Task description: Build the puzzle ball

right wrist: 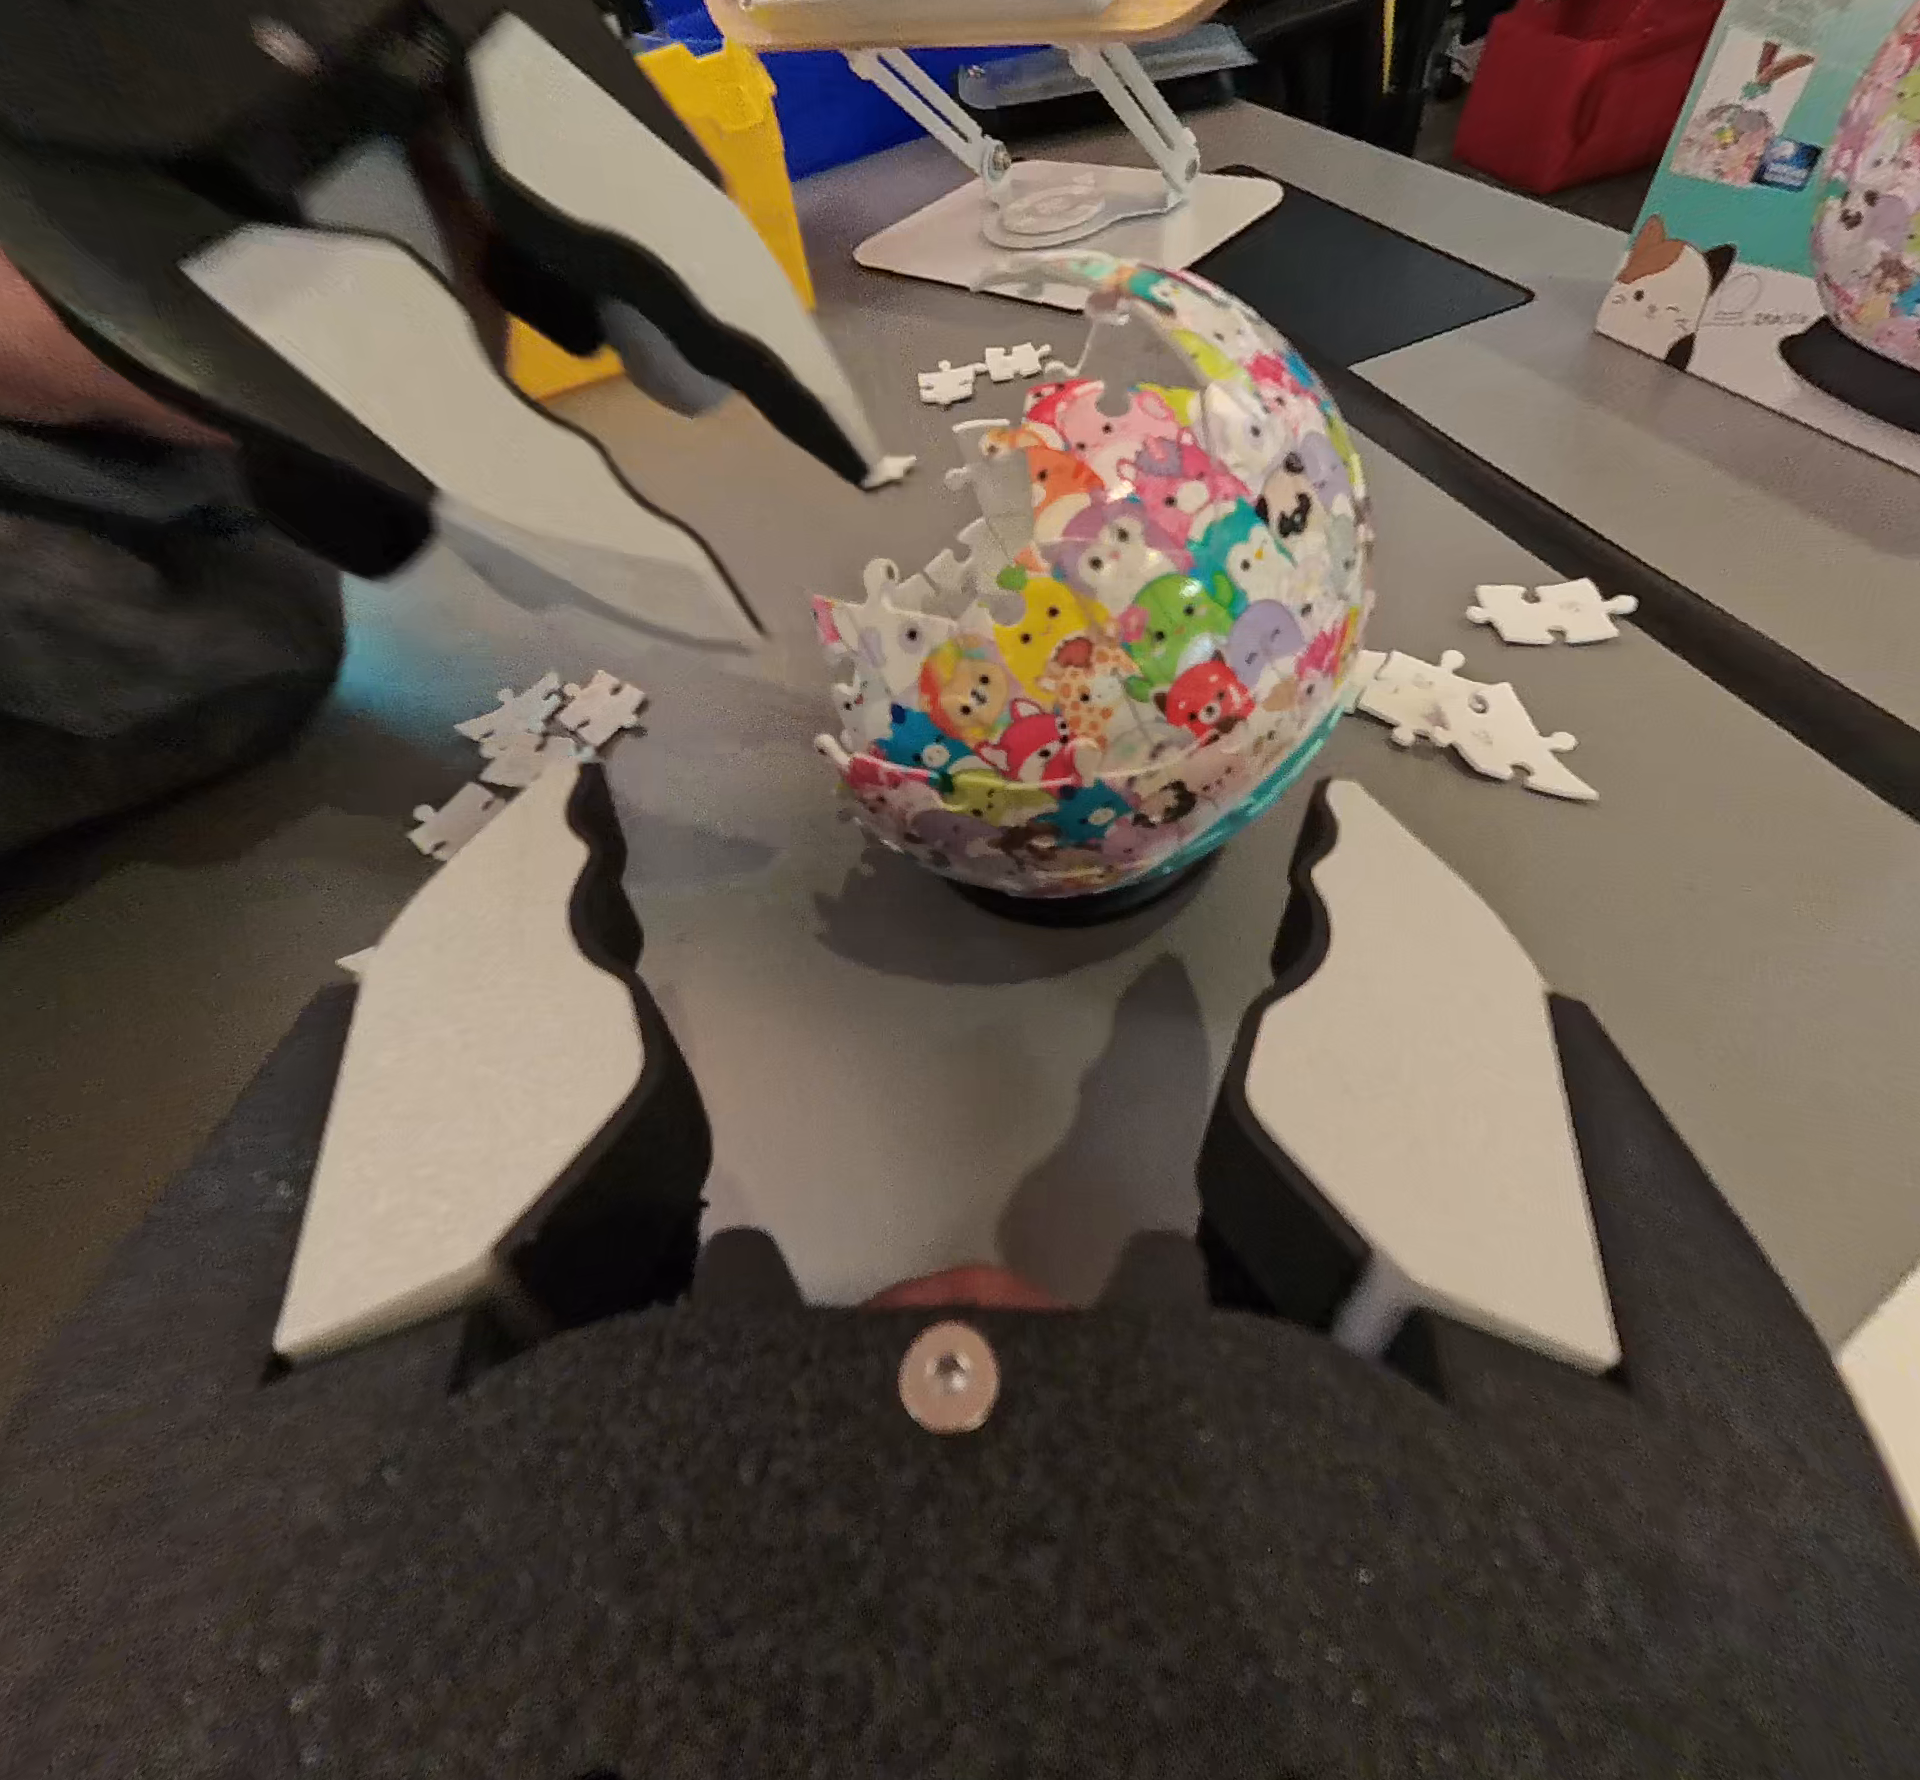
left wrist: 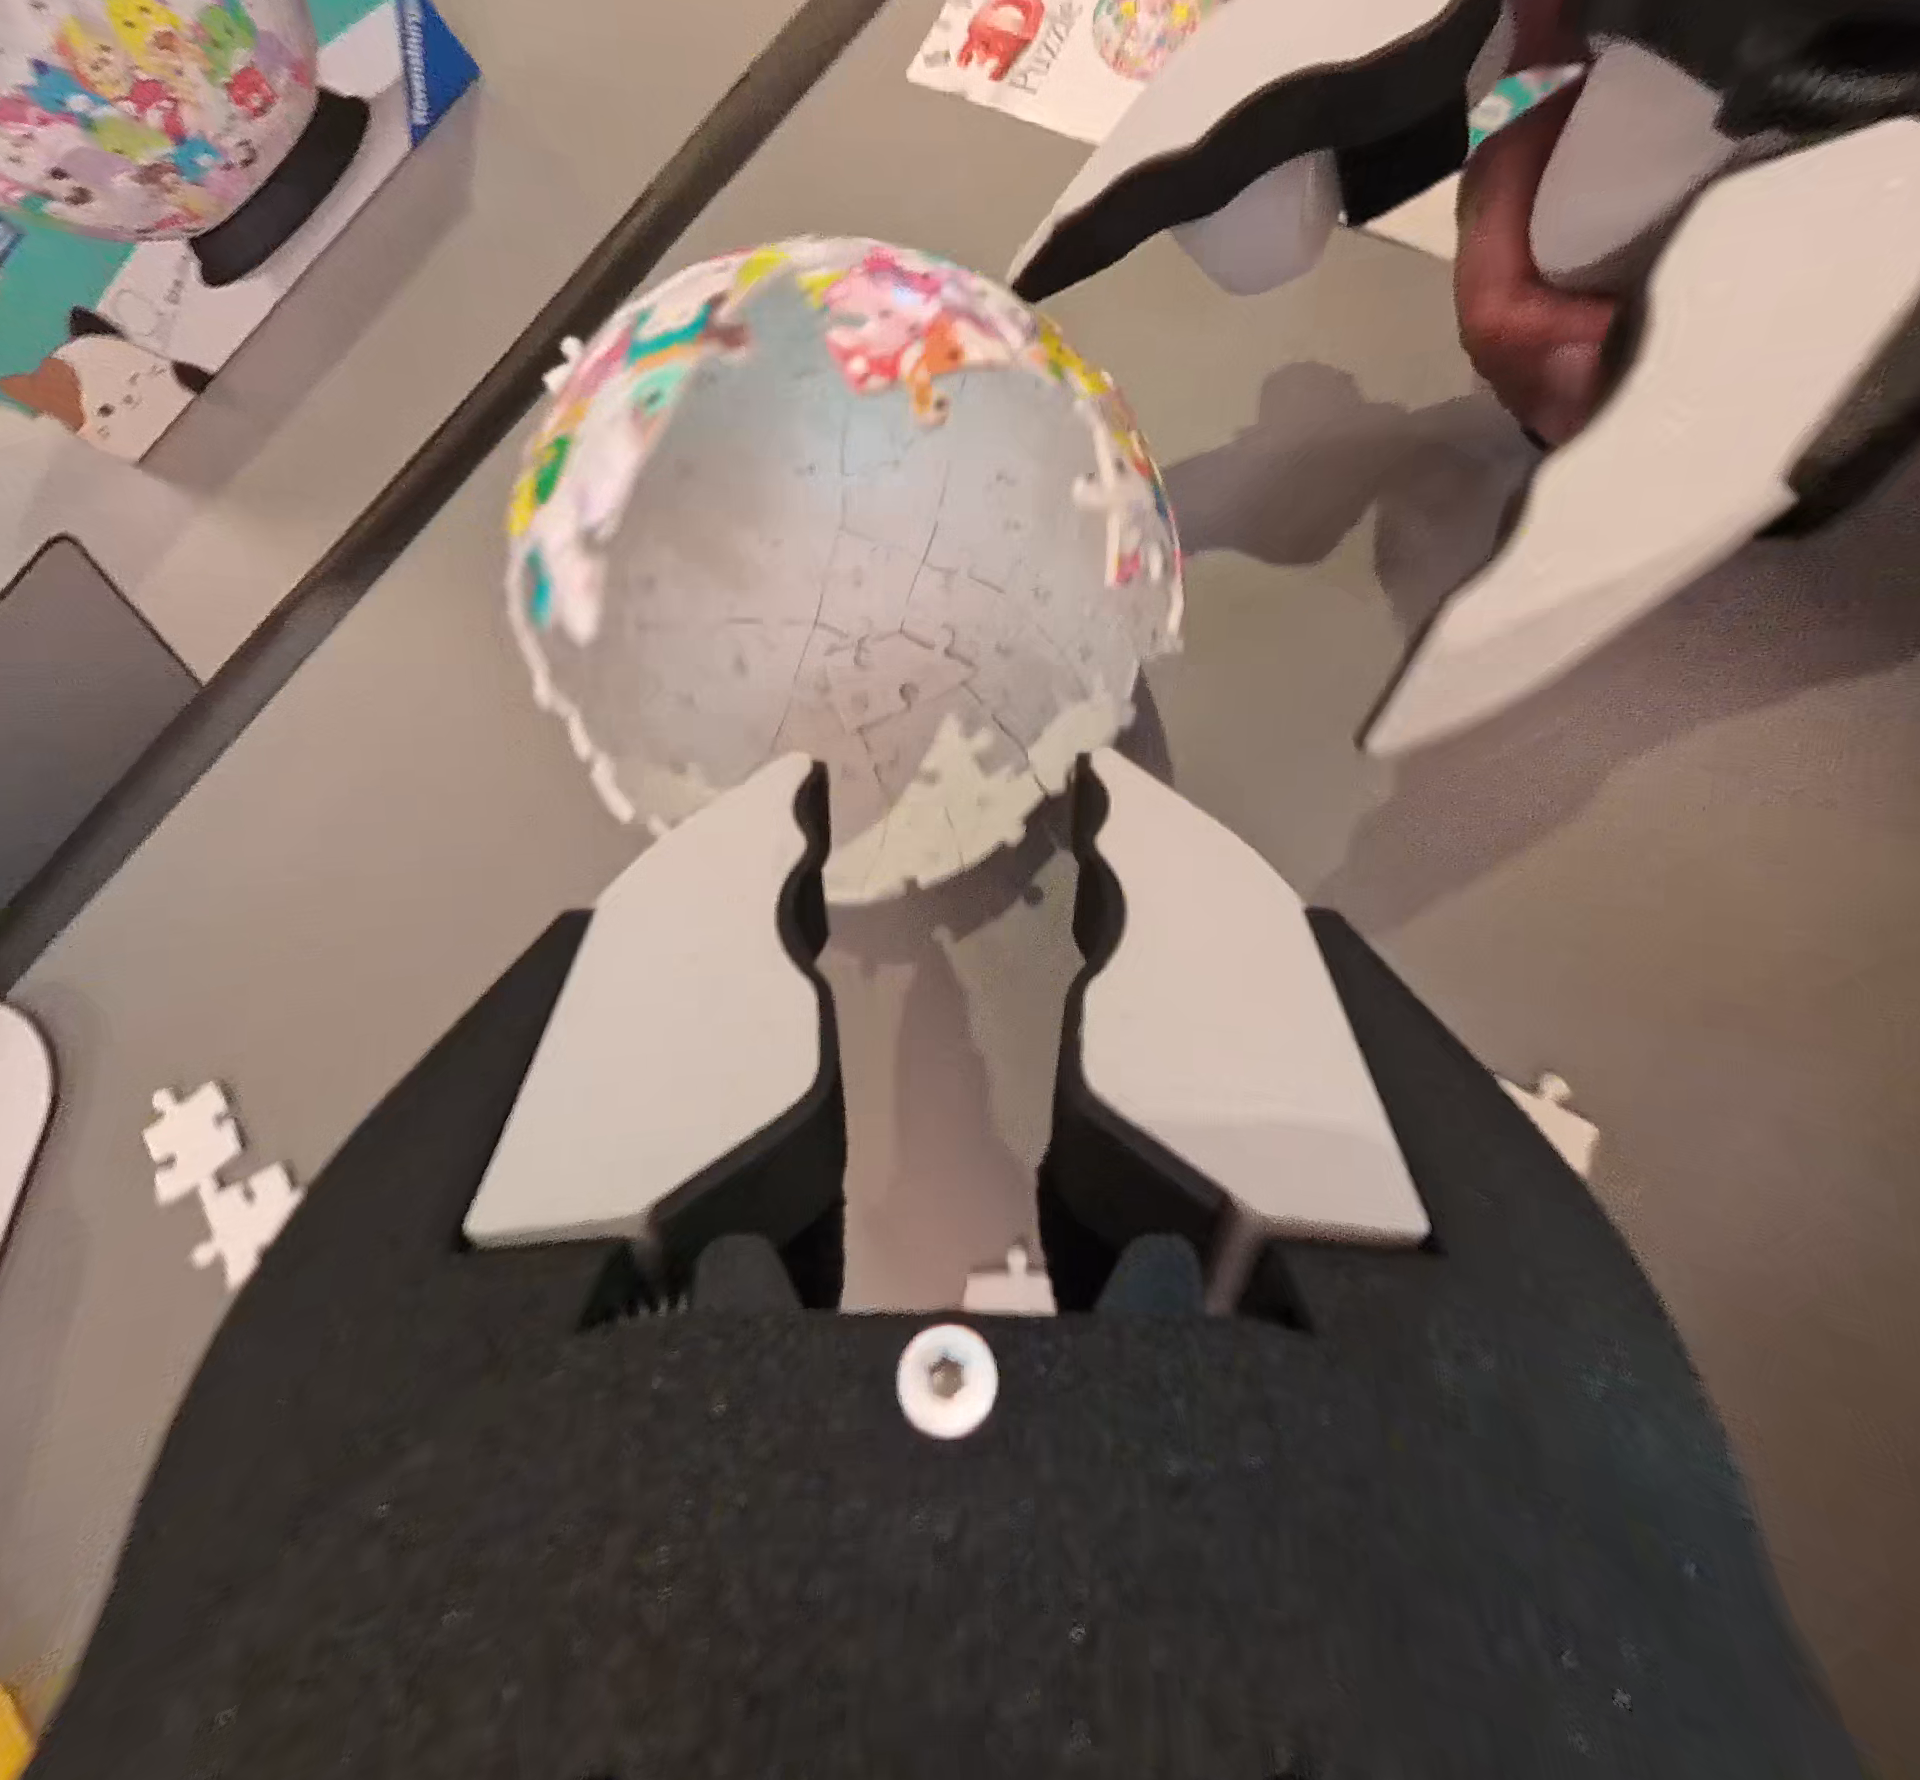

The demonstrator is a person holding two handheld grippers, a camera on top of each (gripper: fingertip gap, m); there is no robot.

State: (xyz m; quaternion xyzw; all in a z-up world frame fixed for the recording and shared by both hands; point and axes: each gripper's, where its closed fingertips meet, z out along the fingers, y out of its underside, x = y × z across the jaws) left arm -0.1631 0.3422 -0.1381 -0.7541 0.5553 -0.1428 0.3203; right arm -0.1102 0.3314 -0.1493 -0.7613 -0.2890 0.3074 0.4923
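My left gripper [left wrist: 948,774] reaches level toward the puzzle ball [left wrist: 842,567], jaws spread, tips beside the grey hollow of the half-built shell; I cannot tell if they touch it. My right gripper [right wrist: 961,795] angles down from the other side, jaws spread wide, short of the ball's coloured face. The ball sits on its black stand [right wrist: 1081,899] on the grey table [right wrist: 1558,951], loose pieces [right wrist: 1475,712] around it

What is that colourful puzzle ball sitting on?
The puzzle ball rests on a low black stand on the grey table. Only the stand's front rim shows; the ball covers the rest.
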